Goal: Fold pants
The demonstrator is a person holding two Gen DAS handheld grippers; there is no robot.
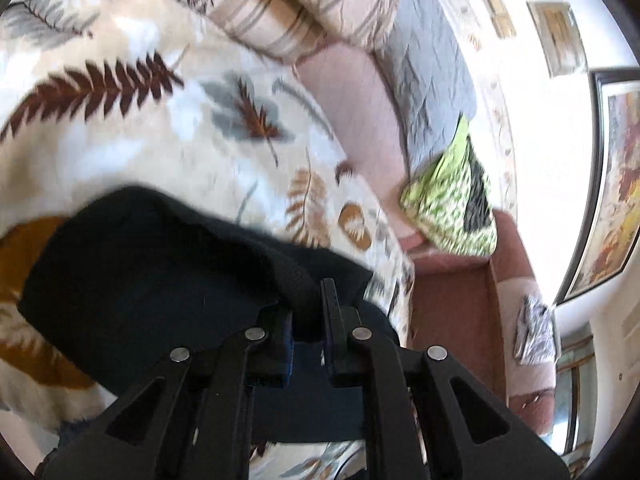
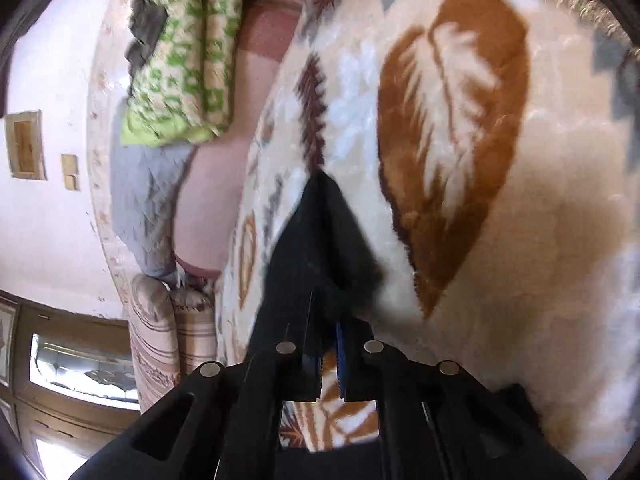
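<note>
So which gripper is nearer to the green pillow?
Hard to tell. Both the left gripper and right gripper are shut on the pants, well apart from the pillow.

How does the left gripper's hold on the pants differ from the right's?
The left gripper pinches a thick rolled edge of the black pants, with cloth spread wide ahead. The right gripper pinches a thinner bit, the pants narrowing to a point. Both are shut on cloth above the leaf-print blanket.

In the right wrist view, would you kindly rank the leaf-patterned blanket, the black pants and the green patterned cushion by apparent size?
1. Cream leaf-patterned blanket, plainly largest.
2. and 3. Black pants and green patterned cushion look alike; the pants hang nearer the camera, so I won't rank them.
</note>
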